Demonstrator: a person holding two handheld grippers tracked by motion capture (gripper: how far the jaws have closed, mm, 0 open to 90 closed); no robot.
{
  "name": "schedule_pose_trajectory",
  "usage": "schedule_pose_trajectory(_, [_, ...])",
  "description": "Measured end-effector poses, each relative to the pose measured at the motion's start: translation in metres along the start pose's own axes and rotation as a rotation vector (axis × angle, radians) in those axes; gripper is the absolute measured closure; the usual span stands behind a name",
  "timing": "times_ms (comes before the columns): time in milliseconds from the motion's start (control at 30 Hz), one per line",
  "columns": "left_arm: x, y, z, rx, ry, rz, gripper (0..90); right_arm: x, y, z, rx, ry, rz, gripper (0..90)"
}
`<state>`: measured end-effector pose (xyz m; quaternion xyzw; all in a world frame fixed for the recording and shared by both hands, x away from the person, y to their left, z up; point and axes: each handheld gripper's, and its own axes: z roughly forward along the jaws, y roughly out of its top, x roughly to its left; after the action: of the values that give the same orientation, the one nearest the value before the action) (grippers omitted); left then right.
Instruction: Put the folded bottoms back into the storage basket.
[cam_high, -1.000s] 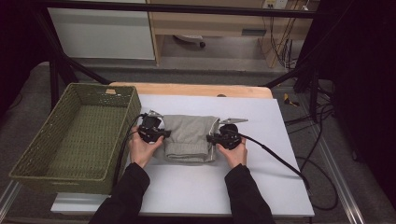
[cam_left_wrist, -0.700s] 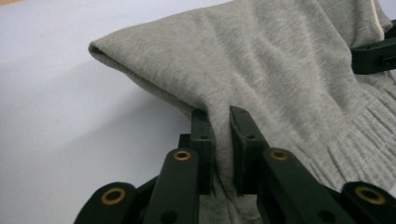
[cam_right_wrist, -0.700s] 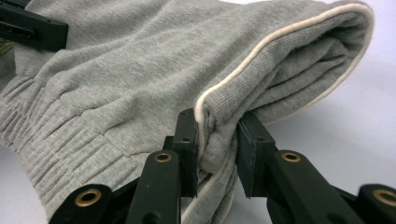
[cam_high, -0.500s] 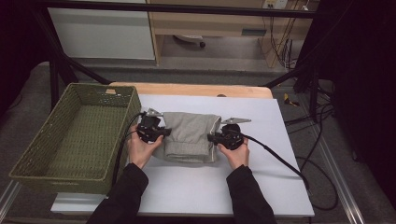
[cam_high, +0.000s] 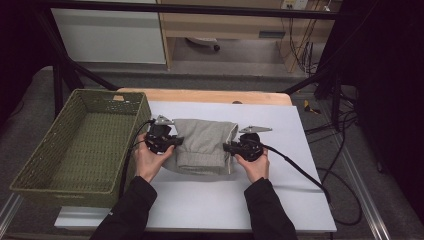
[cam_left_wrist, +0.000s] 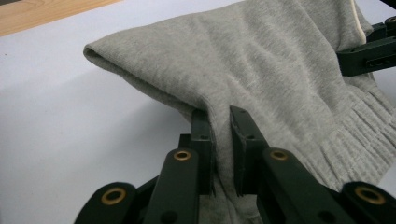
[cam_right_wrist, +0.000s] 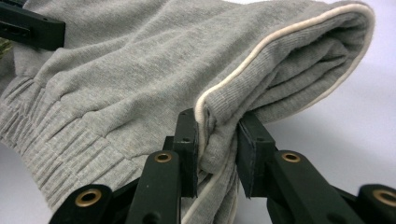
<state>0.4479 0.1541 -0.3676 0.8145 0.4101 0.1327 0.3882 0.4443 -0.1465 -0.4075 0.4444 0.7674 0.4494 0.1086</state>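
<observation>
While it lay folded on the white table (cam_high: 280, 200), grey sweatshirt (cam_high: 205, 145) stretched between both grippers, left gripper (cam_left_wrist: 220, 140) clamped on one edge, right gripper (cam_right_wrist: 217, 144) pinching the cream-piped edge, ribbed hem showing

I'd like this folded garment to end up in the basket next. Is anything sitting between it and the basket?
Nothing visible does. The grey garment, pinched by the left gripper and right gripper, lies beside the green basket; only the basket's near wall would have to be cleared.
</observation>
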Motion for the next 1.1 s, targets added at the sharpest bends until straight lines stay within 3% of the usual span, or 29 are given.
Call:
schedule_pose_trajectory(733, [-0.005,-0.002,-0.015,-0.012,-0.022,0.017,81.2,0.008,0.000,-0.016,-0.027,0.035,-0.009,72.4])
schedule_pose_trajectory(1100, [-0.006,-0.004,-0.028,-0.026,-0.023,0.022,81.2,0.019,0.004,-0.023,-0.040,0.042,-0.045,72.4])
